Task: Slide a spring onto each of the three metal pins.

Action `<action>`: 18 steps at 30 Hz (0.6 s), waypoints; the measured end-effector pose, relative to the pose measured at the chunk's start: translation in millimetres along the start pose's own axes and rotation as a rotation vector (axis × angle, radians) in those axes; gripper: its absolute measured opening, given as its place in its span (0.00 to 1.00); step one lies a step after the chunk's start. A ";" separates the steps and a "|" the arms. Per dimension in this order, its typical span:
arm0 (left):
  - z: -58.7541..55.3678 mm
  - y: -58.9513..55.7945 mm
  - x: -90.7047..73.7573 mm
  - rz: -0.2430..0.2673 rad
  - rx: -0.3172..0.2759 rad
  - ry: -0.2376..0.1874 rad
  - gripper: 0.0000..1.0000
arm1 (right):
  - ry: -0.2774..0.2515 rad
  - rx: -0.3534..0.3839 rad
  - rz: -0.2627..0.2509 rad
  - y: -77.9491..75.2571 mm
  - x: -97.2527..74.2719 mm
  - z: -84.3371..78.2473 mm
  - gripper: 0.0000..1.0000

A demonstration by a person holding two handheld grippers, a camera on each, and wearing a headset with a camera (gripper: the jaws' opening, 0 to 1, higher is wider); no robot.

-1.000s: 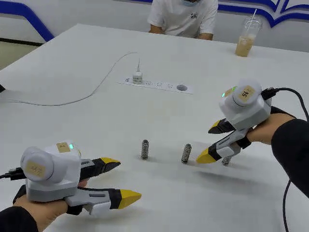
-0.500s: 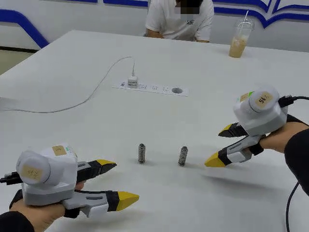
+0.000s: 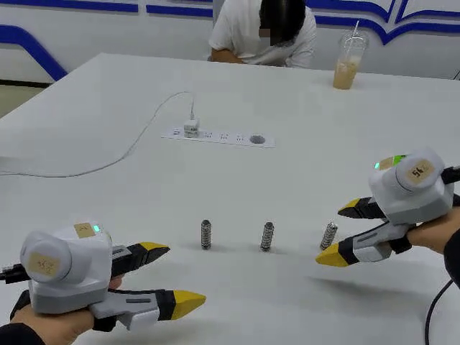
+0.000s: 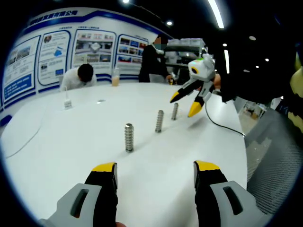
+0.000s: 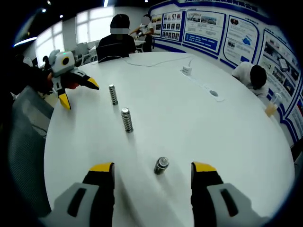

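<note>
Three short metal pins stand in a row on the white table (image 3: 108, 194), each with a coiled spring around it: left (image 3: 206, 234), middle (image 3: 267, 236), right (image 3: 328, 235). My right gripper (image 3: 340, 231) hovers open just right of the right pin, nothing between its fingers. In the right gripper view that pin (image 5: 162, 165) stands just ahead of the open gripper (image 5: 152, 168), the others (image 5: 127, 119) (image 5: 113, 94) farther off. My left gripper (image 3: 172, 277) is open and empty at the near left. In the left gripper view the springs (image 4: 129, 137) (image 4: 159, 121) (image 4: 174, 111) stand ahead of the gripper (image 4: 155, 168).
A white power strip (image 3: 219, 136) with a plugged charger (image 3: 191, 129) and a trailing cable (image 3: 129, 151) lies mid-table. An iced drink cup (image 3: 346, 65) stands at the far right. A person (image 3: 262, 32) sits at the far edge.
My right gripper has drawn back to the right, off the right-hand pin, so that pin and its spring now show. The left gripper has barely moved. The head camera has tilted.
</note>
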State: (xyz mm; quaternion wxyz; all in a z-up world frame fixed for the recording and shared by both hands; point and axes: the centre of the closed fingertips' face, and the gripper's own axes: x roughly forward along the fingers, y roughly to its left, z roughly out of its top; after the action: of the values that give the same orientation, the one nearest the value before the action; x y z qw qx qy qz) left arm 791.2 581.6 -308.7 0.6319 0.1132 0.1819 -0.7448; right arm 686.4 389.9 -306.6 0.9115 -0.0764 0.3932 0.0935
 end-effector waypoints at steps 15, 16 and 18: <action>0.1 -1.0 0.6 0.002 -0.001 -0.002 0.68 | -0.051 0.034 -0.023 13.5 -13.5 -19.5 0.68; -0.3 -0.8 0.6 0.003 -0.001 -0.002 0.69 | -0.056 0.034 -0.027 14.9 -14.9 -19.7 0.68; -0.8 -0.9 0.0 0.004 -0.002 -0.003 0.69 | -0.070 0.036 -0.035 16.0 -17.2 -19.2 0.68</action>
State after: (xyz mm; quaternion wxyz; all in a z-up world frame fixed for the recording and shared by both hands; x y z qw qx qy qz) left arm 790.3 582.0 -309.3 0.6336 0.1120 0.1815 -0.7437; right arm 657.7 399.4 -308.1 0.9275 -0.0635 0.3611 0.0729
